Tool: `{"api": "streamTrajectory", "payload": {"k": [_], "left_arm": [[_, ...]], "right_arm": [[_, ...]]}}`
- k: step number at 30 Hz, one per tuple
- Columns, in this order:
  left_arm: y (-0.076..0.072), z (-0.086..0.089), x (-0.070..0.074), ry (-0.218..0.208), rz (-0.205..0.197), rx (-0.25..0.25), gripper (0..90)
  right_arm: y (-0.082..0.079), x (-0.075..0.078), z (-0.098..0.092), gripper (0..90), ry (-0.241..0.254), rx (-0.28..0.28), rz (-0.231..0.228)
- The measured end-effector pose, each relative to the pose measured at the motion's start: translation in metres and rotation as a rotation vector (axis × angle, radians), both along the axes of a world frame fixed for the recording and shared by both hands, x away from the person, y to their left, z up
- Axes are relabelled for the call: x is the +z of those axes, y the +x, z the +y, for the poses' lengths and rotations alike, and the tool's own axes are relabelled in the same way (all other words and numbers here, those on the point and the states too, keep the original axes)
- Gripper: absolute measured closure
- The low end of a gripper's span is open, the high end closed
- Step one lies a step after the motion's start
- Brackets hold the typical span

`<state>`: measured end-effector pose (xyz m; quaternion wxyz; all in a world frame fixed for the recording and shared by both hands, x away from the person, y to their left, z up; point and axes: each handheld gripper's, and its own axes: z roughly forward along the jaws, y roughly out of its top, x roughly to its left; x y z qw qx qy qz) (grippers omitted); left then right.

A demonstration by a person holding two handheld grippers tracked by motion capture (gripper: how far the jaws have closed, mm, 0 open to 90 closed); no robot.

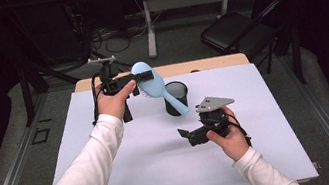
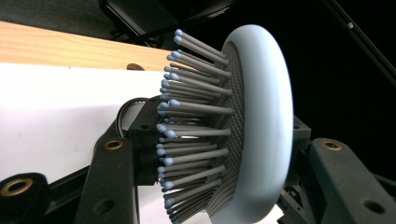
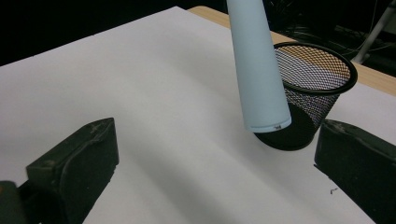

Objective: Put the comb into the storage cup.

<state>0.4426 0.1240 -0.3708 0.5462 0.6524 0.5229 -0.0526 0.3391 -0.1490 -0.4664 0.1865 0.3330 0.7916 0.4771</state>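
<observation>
A light blue hairbrush hangs above the table, tilted, with its bristled head up and its handle slanting down. My left gripper is shut on the brush head, one jaw against the bristles and the other behind its back. The handle's end hovers in front of a black mesh cup, outside its rim. Lower right of the cup, my right gripper is held just above the white sheet. Its fingers stand wide apart with nothing between them, pointing toward the handle and cup.
A white sheet covers the wooden table, whose bare edge runs along the back. A black folding chair and a desk frame with cables stand on the floor beyond the table.
</observation>
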Motion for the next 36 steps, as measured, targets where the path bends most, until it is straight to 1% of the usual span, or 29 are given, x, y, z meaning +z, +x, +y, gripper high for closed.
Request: {"api": "streamTrajectory", "payload": {"k": [1,4,12,16,20,24,30,33,36], "left_arm": [[0.001,0.0,0.003,0.011,-0.005,-0.001,48.0],[0.002,-0.001,0.005,0.007,-0.006,0.009,48.0],[0.006,-0.001,0.016,0.029,-0.025,0.029,48.0],[0.007,-0.001,0.021,0.037,-0.033,0.032,48.0],[0.008,-0.004,0.026,0.062,-0.047,0.032,48.0],[0.008,-0.007,0.03,0.068,-0.055,0.031,48.0],[0.009,-0.012,0.037,0.112,-0.078,0.032,48.0],[0.01,-0.014,0.037,0.119,-0.084,0.033,48.0],[0.011,-0.017,0.038,0.134,-0.091,0.034,48.0]], "right_arm": [[0.0,0.0,-0.001,0.0,-0.002,-0.004,-0.001],[0.0,0.0,-0.003,0.0,-0.008,-0.016,0.001],[0.001,-0.002,-0.006,0.0,-0.011,-0.024,0.011],[0.001,-0.003,-0.007,0.0,-0.009,-0.028,0.016],[0.001,-0.004,-0.008,0.0,-0.008,-0.029,0.017],[0.001,-0.005,-0.008,0.0,-0.007,-0.03,0.019],[0.001,-0.006,-0.008,0.0,-0.011,-0.031,0.02],[0.001,-0.007,-0.009,0.0,-0.006,-0.033,0.018],[0.002,-0.008,-0.01,0.0,-0.002,-0.035,0.021]]}}
